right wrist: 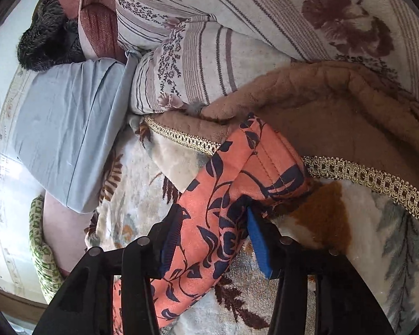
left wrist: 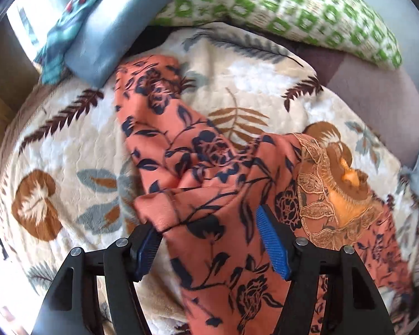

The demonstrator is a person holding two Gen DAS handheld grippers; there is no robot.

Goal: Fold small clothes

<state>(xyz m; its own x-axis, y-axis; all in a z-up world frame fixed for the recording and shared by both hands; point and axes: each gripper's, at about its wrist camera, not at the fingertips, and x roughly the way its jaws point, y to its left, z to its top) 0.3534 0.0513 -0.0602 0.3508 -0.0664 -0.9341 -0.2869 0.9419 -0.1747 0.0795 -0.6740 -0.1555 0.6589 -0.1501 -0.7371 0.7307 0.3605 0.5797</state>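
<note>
We see the orange top (left wrist: 209,173) lying crumpled on the blanket (left wrist: 56,145), not folded yet, with our left gripper (left wrist: 211,240) and right gripper (right wrist: 209,245) both open around its cloth, so all folding is left.

A home bedroom: a plush cream leaf-print blanket (left wrist: 69,145) covers the bed, with a green-patterned pillow (left wrist: 293,8) and a pale blue pillow (right wrist: 67,128)

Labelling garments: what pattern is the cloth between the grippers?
Garment: salmon-orange with dark navy floral print; clearest in left wrist view.
</note>
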